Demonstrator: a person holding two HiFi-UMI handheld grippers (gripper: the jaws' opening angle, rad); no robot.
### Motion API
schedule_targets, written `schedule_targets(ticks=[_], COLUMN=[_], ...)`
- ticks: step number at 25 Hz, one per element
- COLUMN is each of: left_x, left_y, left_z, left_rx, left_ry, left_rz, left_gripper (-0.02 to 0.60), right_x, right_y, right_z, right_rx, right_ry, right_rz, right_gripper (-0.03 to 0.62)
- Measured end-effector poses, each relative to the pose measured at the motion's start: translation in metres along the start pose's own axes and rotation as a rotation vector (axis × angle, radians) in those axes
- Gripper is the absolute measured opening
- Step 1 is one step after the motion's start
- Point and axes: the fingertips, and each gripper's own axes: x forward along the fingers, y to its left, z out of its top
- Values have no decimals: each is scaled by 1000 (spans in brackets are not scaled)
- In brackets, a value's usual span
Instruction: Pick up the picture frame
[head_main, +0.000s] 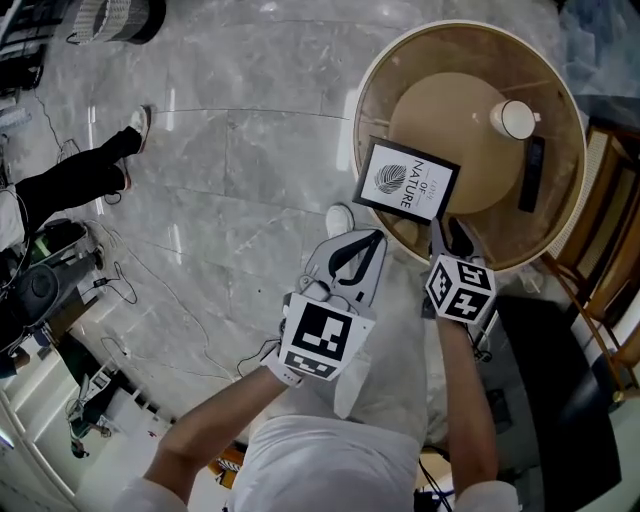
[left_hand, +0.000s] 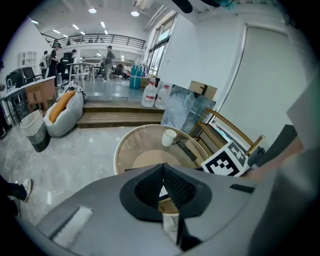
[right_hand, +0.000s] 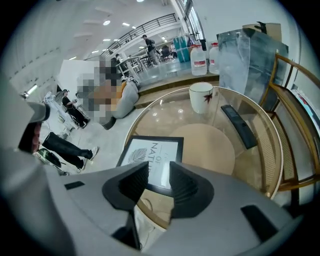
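Observation:
The picture frame (head_main: 405, 180), black-edged with a white leaf print, lies flat near the front rim of a round glass table (head_main: 372, 80). My right gripper (head_main: 449, 238) hangs over that rim just right of the frame. In the right gripper view its jaws (right_hand: 159, 181) stand open with nothing between them, and the frame (right_hand: 152, 156) lies just beyond the gap. My left gripper (head_main: 372, 240) is off the table's front edge below the frame. Its fingertips (left_hand: 162, 169) meet, shut on nothing.
A white cup (head_main: 517, 118) and a dark remote (head_main: 533, 173) lie on the table's right side. A wooden chair (head_main: 605, 250) stands to the right. A person's legs (head_main: 85, 172) and cables (head_main: 120, 285) are on the marble floor to the left.

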Motion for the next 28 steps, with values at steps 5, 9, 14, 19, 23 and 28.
schedule_targets(ticks=[5,9,14,19,23,28], left_x=[15,30,37,44,48,55], left_y=[4,7,9,8,7,4], left_z=[-12,-27,-39,-49,-63,-77], left_rx=[-34,-58,-65,-81,-87,-99], left_ry=[1,4,12,20,29,34], left_rz=[5,6,-1,-13,-30,-43], left_gripper=[3,3,3,3,3,3], right_x=[22,40,57,66,68,69], right_y=[-11,-24,-28,-36,-36,-36], right_z=[-15,-23,-34,-44,-46,-44], right_rx=[8,14,12,70,93,66], right_ry=[20,27,32,22,45,54], right_rz=[-20,-49,-74,-75,-74,-117], right_gripper=[103,103,103,103,101,103])
